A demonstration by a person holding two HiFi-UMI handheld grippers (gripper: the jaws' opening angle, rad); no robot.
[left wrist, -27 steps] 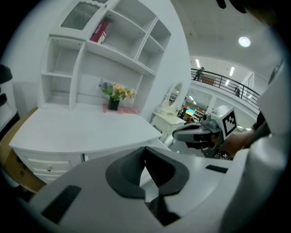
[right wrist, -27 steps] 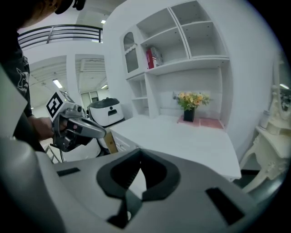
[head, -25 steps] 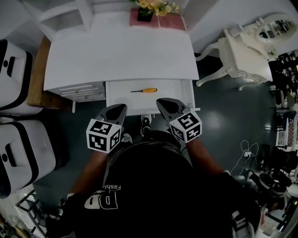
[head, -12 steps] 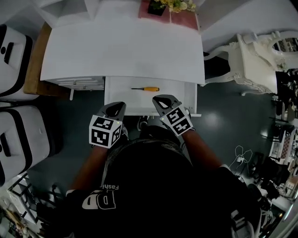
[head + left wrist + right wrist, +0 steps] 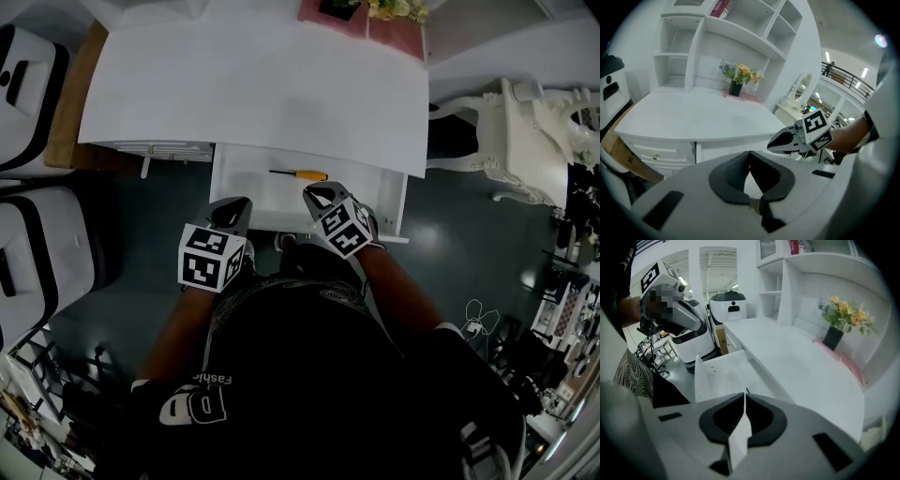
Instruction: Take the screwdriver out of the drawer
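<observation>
White bench [image 5: 253, 84] at 12 o'clock, its drawer [image 5: 246, 185] open. The right gripper [image 5: 317, 194], jaws together and empty, has edged over the drawer front. The left gripper [image 5: 236, 208] is likewise closed on nothing. The screwdriver [image 5: 300, 174] lies inside at the right gripper's 11 o'clock, so the reach looks begun.

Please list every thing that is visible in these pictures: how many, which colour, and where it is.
Screwdriver with orange handle: one, orange and dark, lying in the open drawer.
Open white drawer: one, white, pulled out under the desk.
White desk: one, white, before the person.
Yellow flowers in a dark vase: one bunch, at the desk's back.
Pink mat: one, under the vase.
White shelf unit: one, above the desk.
White ornate chair: one, right of the desk.
White rounded machines with black panels: two, left of the desk.
Left gripper: grey, jaws together, empty, at the drawer's front.
Right gripper: grey, jaws together, empty, over the drawer, apart from the screwdriver.
</observation>
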